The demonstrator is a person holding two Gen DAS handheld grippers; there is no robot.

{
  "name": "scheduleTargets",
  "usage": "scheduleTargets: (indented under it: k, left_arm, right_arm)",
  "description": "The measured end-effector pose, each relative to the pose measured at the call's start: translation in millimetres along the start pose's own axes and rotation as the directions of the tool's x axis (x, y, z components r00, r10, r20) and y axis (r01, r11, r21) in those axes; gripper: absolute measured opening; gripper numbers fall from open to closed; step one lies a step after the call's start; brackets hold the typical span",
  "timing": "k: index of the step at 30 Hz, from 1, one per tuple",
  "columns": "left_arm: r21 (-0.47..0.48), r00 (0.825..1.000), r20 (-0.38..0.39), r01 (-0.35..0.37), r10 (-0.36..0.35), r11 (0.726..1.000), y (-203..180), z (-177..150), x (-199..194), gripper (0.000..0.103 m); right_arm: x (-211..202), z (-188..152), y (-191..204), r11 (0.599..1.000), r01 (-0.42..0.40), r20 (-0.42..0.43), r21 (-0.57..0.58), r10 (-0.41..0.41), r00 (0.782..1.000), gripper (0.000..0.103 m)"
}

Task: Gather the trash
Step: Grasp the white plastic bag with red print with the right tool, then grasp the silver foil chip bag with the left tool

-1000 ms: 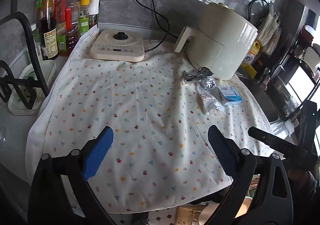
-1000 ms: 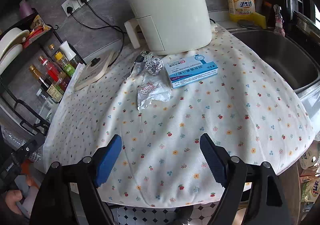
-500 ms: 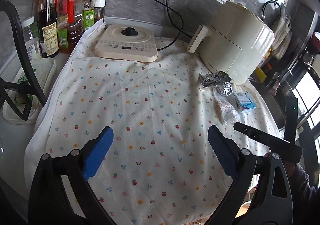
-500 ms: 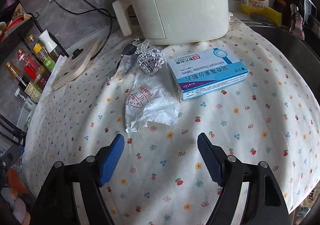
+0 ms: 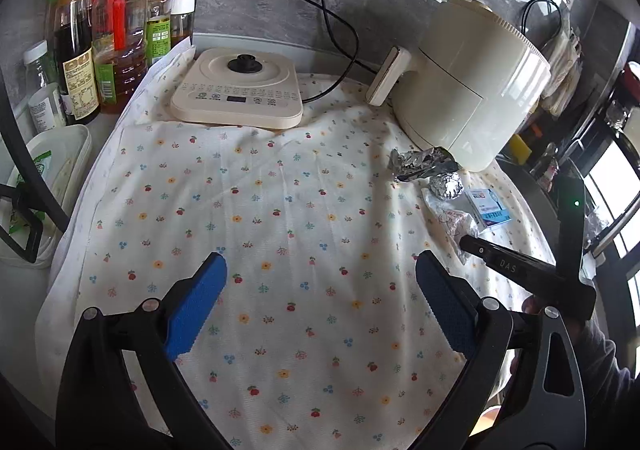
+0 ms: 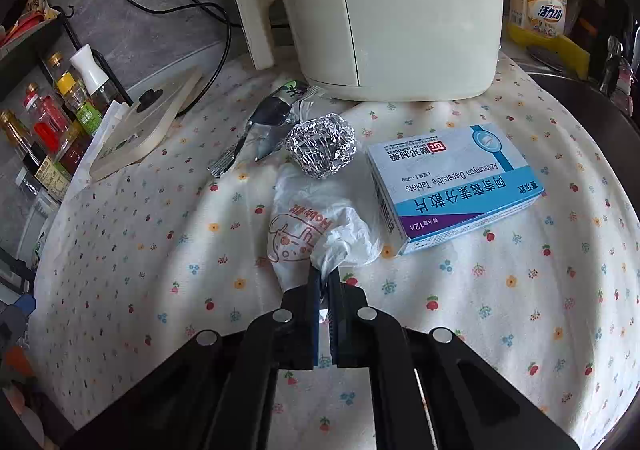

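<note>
At frame centre, the right gripper (image 6: 325, 282) has just closed its jaws on the crumpled plastic wrapper (image 6: 316, 226), beside the foil ball (image 6: 321, 148) and medicine box (image 6: 452, 185). The left gripper (image 5: 320, 314) has its jaws spread over the flowered tablecloth (image 5: 260, 217).

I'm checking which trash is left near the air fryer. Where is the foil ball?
In the right wrist view the foil ball sits centre frame on the floral cloth, just before the air fryer, between the medicine box and a flattened foil wrapper.

crumpled white plastic wrapper (image 6: 320, 226) on the floral cloth; foil ball (image 6: 322, 147) touching its far edge
</note>
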State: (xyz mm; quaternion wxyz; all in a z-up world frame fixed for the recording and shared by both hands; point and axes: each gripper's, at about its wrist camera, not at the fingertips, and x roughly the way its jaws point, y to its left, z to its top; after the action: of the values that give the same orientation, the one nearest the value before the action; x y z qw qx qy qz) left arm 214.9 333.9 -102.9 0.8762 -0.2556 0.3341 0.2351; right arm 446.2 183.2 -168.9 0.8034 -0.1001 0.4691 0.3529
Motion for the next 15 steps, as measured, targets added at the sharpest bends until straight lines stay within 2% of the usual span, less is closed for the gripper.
scheduleTargets:
  k: [3, 8, 15]
  left_arm:
    - [0.024, 0.999, -0.001, 0.046, -0.046, 0.999, -17.6, 8.7, 11.5, 0.094]
    - [0.09, 0.993, -0.018, 0.12, -0.119, 0.989, -51.1, 22.4, 33.1, 0.094]
    - [0.154, 0.983, -0.056, 0.18, -0.173, 0.972, -80.3, 50.4, 73.2, 0.094]
  right_arm:
    - [-16.4, -8.4, -7.0, 0.999, -0.038, -0.004, 0.011, 0.038, 0.999, 0.004]
    - [-50.3, -24.6, -24.9, 0.997, -0.055, 0.009, 0.049, 0.055, 0.998, 0.004]
    - [-91.5, -40.3, -66.6, 0.988, 0.015, 0.06, 0.153, -0.025, 0.998, 0.004]
